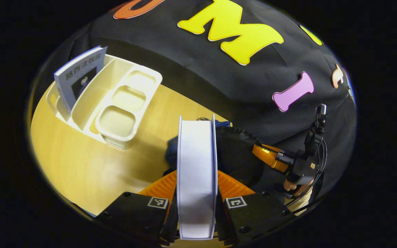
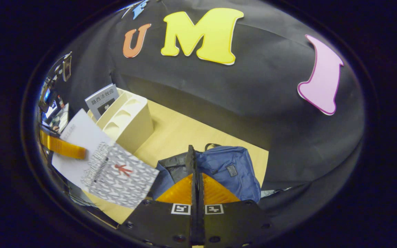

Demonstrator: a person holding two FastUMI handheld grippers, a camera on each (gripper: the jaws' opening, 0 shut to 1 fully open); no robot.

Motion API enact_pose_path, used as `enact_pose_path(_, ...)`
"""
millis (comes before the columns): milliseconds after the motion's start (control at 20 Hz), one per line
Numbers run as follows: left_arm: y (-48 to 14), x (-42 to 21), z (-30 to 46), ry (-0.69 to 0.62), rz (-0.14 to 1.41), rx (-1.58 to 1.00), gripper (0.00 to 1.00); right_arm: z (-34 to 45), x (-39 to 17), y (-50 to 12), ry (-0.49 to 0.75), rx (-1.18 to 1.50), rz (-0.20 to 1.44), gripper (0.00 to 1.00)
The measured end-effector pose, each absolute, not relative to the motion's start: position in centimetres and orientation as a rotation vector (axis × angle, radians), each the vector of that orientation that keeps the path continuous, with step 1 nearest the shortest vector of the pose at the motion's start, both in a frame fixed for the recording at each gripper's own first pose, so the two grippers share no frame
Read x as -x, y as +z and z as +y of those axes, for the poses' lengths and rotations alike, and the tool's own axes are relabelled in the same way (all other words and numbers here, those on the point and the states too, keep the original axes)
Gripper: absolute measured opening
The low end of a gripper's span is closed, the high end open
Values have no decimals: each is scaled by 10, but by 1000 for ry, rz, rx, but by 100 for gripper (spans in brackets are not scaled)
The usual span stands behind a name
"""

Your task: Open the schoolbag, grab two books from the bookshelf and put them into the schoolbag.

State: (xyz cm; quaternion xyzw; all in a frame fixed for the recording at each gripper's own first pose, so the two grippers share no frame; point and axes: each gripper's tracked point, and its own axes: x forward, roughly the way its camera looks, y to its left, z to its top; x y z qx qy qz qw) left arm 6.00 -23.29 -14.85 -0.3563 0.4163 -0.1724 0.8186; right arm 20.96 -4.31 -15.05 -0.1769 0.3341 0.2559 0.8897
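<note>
Fingers of the left gripper (image 1: 196, 206) pinch a white book (image 1: 196, 172) edge-on above the schoolbag (image 1: 234, 151); another book (image 1: 79, 77) stands in the bookshelf (image 1: 115, 103). Right gripper view: right gripper (image 2: 196, 193) pressed together, pinching the blue schoolbag's (image 2: 231, 172) flap; writing unclear.

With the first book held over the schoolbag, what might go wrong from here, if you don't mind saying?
1. The left gripper holds the book by one edge; it may tilt or slip.
2. The right gripper pinches the schoolbag edge; if it lets go, the opening may collapse.
3. The second book leans in the bookshelf and may topple.
</note>
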Motion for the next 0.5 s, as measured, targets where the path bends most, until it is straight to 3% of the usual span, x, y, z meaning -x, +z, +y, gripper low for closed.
enact_pose_path(250,-176,-94,-274,-390,786,978,50,-36,-221,-141,475,300,660,0)
enact_pose_path(300,-187,-101,-278,-376,773,1045,43,-36,-224,-137,455,306,648,0)
enact_pose_path(500,-235,-119,-292,-364,772,1235,47,-24,-224,-142,441,318,672,0)
